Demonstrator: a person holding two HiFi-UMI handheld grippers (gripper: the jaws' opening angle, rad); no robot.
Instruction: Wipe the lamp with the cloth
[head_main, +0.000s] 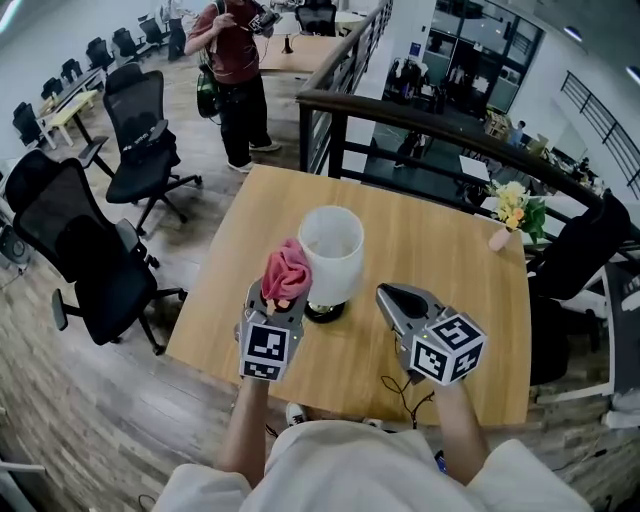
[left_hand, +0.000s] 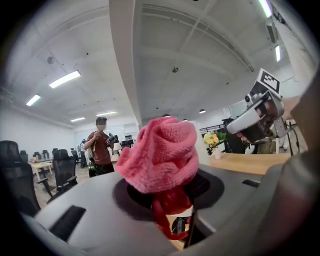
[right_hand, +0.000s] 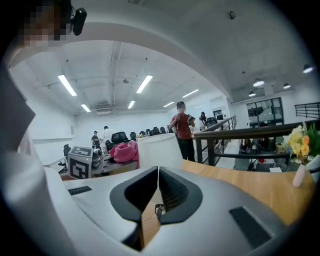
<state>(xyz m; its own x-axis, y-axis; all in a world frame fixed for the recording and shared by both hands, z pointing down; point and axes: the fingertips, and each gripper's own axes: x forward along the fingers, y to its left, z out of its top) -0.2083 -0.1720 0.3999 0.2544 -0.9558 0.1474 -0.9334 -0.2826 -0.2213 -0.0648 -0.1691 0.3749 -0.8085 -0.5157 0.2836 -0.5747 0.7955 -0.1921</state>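
A small table lamp (head_main: 330, 255) with a white shade and a dark round base stands in the middle of the wooden table (head_main: 440, 250). My left gripper (head_main: 283, 292) is shut on a bunched pink cloth (head_main: 288, 272), which sits right against the shade's left side. That cloth (left_hand: 160, 155) fills the middle of the left gripper view, bulging out of the jaws. My right gripper (head_main: 393, 296) hovers just right of the lamp with its jaws together and nothing between them. In the right gripper view the lamp shade (right_hand: 157, 150) and the cloth (right_hand: 124, 150) lie ahead and to the left.
A small vase of yellow flowers (head_main: 512, 212) stands near the table's far right edge. A dark railing (head_main: 420, 120) runs behind the table. Black office chairs (head_main: 90, 250) stand to the left. A person (head_main: 236, 75) stands beyond the table.
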